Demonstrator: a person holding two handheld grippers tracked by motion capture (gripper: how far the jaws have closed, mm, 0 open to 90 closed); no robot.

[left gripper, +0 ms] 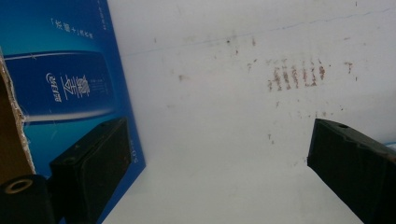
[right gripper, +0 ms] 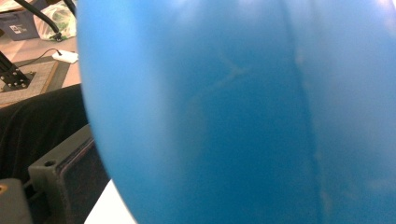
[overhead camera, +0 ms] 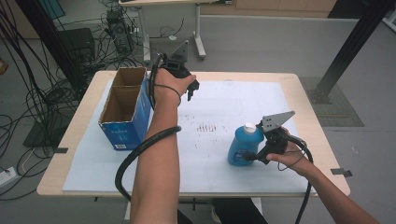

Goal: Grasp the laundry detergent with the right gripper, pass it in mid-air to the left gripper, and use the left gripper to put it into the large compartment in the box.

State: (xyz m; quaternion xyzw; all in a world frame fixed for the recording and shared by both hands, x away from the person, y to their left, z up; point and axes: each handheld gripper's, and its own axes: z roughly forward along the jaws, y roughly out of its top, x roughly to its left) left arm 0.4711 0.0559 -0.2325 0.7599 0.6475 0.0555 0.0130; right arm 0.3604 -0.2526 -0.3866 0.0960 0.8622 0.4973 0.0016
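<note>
Cardboard, brown inside and printed blue outside, makes up the open box [overhead camera: 125, 108] that stands on the left part of the bench [overhead camera: 74, 126], on the white sheet [overhead camera: 219, 121] that covers most of the top. Its flaps are up and two compartments show from above.

Just right of the box, the left claw [overhead camera: 192, 88] hangs above the sheet near the far edge, held in the person's left hand [overhead camera: 169, 86], with its cable [overhead camera: 140, 154] looping down along the forearm. In the left gripper view its jaws stand wide apart with nothing between them; the box's blue side [left gripper: 60, 88] with white lettering lies close beside one jaw, and a patch of reddish-brown marks [left gripper: 296, 74] shows on the sheet ahead.

Farther right, a blue bottle [overhead camera: 243, 145] with a white cap [overhead camera: 251, 127] stands upright on the sheet, toward the near edge, well apart from the box. The right claw [overhead camera: 254, 156] reaches it from the right side, low on the body, pinching the bottle. In the right gripper view the blue bottle wall [right gripper: 243, 116] sits tight against the visible jaw.
</note>
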